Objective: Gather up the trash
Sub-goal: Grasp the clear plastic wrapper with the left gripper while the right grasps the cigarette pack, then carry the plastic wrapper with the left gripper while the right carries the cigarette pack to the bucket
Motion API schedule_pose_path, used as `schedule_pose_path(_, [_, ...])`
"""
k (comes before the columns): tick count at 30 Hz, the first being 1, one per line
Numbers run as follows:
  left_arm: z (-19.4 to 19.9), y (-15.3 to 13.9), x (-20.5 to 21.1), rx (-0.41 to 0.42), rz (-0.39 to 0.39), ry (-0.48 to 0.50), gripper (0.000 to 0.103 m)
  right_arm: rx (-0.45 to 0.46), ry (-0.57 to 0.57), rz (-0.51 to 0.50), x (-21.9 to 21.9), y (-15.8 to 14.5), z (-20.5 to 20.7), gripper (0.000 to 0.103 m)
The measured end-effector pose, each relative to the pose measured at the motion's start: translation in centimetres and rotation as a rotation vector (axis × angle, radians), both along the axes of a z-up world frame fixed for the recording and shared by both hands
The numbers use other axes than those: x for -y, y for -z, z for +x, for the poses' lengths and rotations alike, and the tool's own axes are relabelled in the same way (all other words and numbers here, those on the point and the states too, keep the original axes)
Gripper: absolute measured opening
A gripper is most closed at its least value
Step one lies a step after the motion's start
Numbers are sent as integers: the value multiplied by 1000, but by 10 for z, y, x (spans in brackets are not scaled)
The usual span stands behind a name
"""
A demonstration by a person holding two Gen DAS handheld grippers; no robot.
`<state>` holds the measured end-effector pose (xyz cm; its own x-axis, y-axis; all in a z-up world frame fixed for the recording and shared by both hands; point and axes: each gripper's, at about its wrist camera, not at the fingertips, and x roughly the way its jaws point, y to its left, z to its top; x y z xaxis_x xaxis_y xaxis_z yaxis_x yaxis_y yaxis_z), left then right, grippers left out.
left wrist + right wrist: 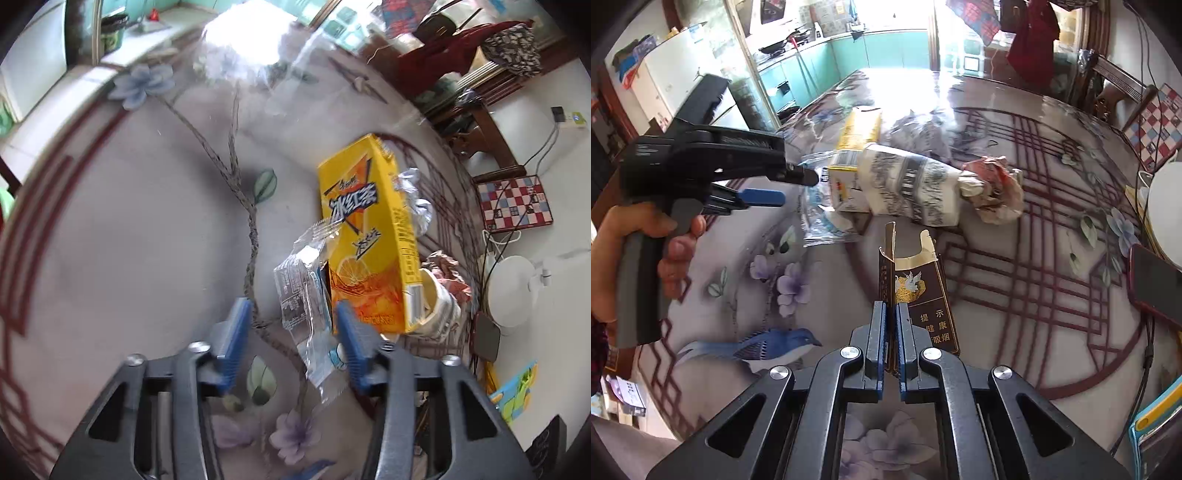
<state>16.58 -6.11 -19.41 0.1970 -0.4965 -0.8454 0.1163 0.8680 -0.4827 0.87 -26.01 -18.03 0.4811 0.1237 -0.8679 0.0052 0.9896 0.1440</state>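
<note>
Glare washes out the flowered glass table toward the upper centre. Low centre, the left gripper stands partly open around a clear wrapper, its pads not pressing; the yellow tea carton hides a paper cup behind it. The right gripper pinches a torn cigarette pack edge.

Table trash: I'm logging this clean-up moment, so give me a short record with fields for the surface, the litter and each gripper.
surface: floral table
right gripper: shut on brown cigarette pack
left gripper: open, clear plastic wrapper between fingers
litter: yellow tea carton, paper cup, crumpled paper
off-task: phone
</note>
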Motion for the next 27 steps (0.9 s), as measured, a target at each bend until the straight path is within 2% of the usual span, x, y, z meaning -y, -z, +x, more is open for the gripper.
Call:
schedule_pose_path(5, [1,-1,7,3,21,39,6,-1,8,19,9,3,0,4])
schedule_pose_path(8, [1,-8,2,23,12,36,3,4,-6,29,9,4,2,4])
schedule_pose_path(16, [-18,-36,-10,129,47,74,2,2,-35,41,1,7,7,4])
schedule_pose_path(24, [-37,-54,-24,194,79,89,2,13,9,63,3,-1,3,4])
schedule_pose_path(27, [-44,-61,-28,220,93,107,2,27,50,105,7,-7,3,4])
